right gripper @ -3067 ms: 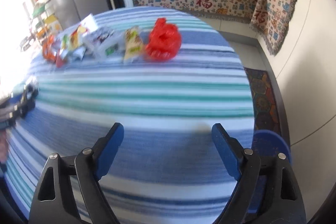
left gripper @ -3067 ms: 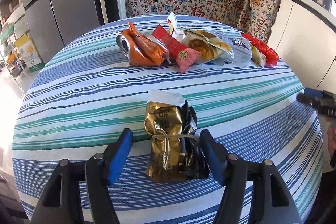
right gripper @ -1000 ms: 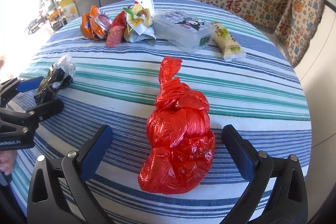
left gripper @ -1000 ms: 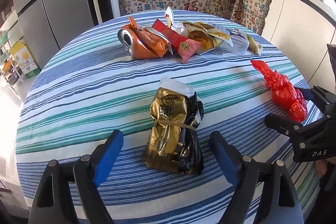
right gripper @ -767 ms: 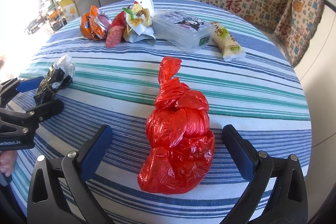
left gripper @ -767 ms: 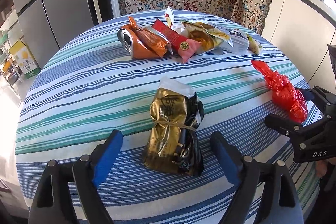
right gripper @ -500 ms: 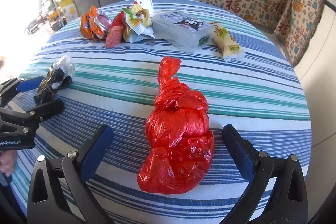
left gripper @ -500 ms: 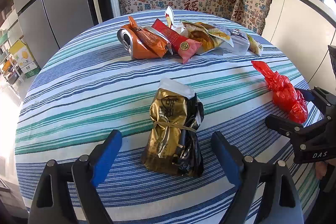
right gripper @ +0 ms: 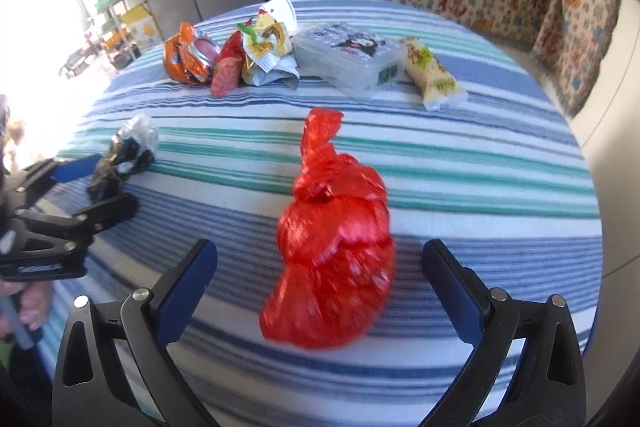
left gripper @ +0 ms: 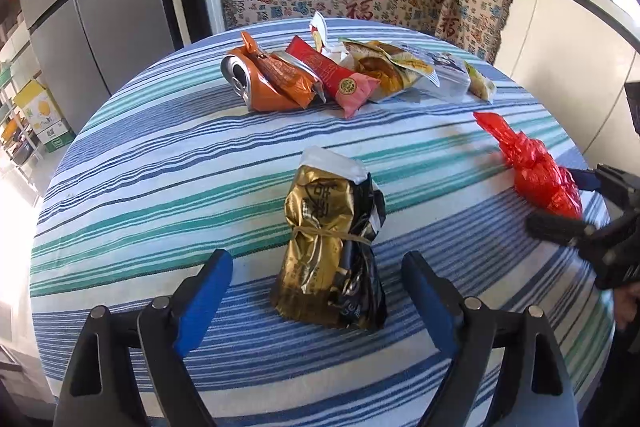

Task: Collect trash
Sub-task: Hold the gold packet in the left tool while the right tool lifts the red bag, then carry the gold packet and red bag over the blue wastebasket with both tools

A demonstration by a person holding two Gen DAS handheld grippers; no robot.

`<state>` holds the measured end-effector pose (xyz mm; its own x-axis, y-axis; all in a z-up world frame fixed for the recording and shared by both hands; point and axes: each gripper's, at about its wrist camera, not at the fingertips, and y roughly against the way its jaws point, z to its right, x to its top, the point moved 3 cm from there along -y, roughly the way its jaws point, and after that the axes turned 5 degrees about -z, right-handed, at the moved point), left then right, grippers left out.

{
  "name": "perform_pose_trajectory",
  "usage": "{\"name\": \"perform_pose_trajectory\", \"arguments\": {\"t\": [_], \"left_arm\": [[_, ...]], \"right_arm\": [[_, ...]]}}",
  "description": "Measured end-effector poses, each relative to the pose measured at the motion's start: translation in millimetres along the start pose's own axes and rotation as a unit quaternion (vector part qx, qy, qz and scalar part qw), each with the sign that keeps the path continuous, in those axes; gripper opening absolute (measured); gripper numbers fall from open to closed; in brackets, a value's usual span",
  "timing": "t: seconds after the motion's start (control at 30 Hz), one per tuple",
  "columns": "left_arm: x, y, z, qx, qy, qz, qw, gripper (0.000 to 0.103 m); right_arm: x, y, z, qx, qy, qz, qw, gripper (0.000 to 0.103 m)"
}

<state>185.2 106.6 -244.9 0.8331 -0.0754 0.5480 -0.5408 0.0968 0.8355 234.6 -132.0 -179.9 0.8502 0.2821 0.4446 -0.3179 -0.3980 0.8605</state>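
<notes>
**Desk:** What did the round striped tabletop (left gripper: 160, 163) carry?

**Photographer:** Two tied bundles lay toward its near edge and a row of litter along its far edge. The gold-and-black foil bundle (left gripper: 330, 251) lay near the near edge, straddled by the left gripper (left gripper: 316, 291), whose jaws stood wide apart, clear of it on both sides. The red plastic bag (right gripper: 332, 259) lay toward the right-hand edge, between the right gripper (right gripper: 320, 287) jaws, also spread and holding nothing.

**Desk:** How would they handle?

**Photographer:** Both looked light, soft and crinkly, likely to squash and slip. The foil bundle's tied waist and the red bag's knotted neck seemed the surest holds.

**Desk:** And the far row, counted?

**Photographer:** One crushed orange can (left gripper: 256, 87), one clear plastic box (right gripper: 348, 61), one yellow-white snack packet (right gripper: 434, 75); the overlapping wrappers (left gripper: 348, 75) numbered perhaps four, hard to tell.
</notes>
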Motion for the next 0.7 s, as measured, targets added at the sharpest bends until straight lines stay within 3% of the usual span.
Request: {"name": "perform_pose_trajectory", "arguments": {"t": [0.1,0.23,0.33,0.37,0.43,0.7], "left_arm": [[0,11,-1,-0.033,-0.004,0.005,0.9994,0.089],[14,15,0,-0.041,-0.008,0.0,0.9991,0.089],[20,12,3,-0.033,-0.02,-0.009,0.9992,0.085],[22,12,4,-0.028,-0.025,-0.009,0.9993,0.079],[21,11,5,-0.029,-0.028,-0.018,0.999,0.041],[24,30,20,-0.067,-0.009,0.006,0.9977,0.04]], "right_arm": [[6,15,10,0.018,-0.009,-0.018,1.0,0.095],[22,15,1,-0.001,0.012,-0.05,0.999,0.092],[30,5,-9,-0.011,0.027,-0.065,0.997,0.081],[30,1,-12,-0.02,0.035,-0.071,0.997,0.074],[29,-4,-14,-0.033,0.042,-0.081,0.995,0.045],[20,46,12,-0.009,0.008,-0.013,1.0,0.043]]}}
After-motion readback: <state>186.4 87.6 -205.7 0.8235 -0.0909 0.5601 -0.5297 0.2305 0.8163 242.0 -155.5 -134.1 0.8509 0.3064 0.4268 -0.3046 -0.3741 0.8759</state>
